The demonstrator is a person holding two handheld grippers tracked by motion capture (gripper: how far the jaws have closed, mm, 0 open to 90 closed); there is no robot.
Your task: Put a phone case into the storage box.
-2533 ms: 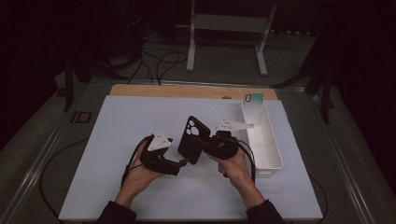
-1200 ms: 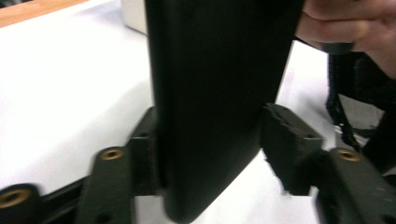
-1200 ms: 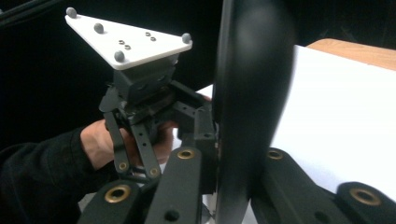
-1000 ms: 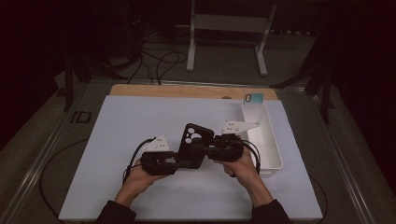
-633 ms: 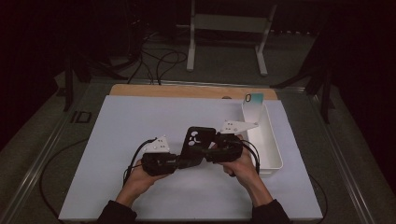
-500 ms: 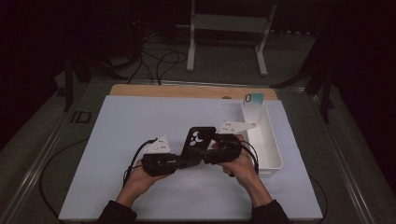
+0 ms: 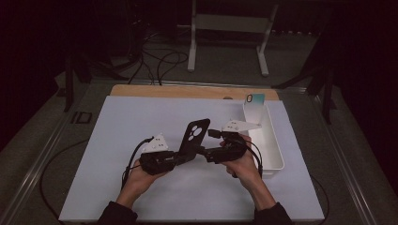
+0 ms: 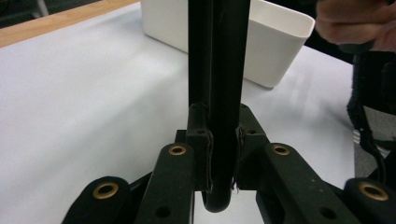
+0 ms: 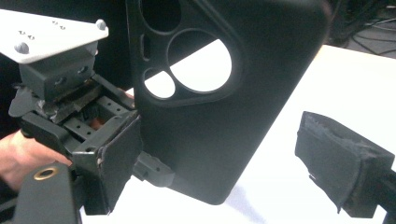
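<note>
The case (image 7: 194, 138) stands upright over the middle of the mat (image 7: 117, 140), its lower edge pinched in our left gripper (image 8: 219, 154). Our right gripper (image 9: 224, 158) stands wide, its pads (image 9: 336, 163) either side of the case and clear of it. We judge a handover underway: next, close the right squarely, then release left, near the bin (image 7: 272, 150).

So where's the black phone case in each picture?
High view: phone case at the middle, standing up between both grippers.
Left gripper view: edge-on at the centre, pinched by the jaws.
Right gripper view: large at the centre, camera holes on top.
Shared landmark: white bin.
</note>
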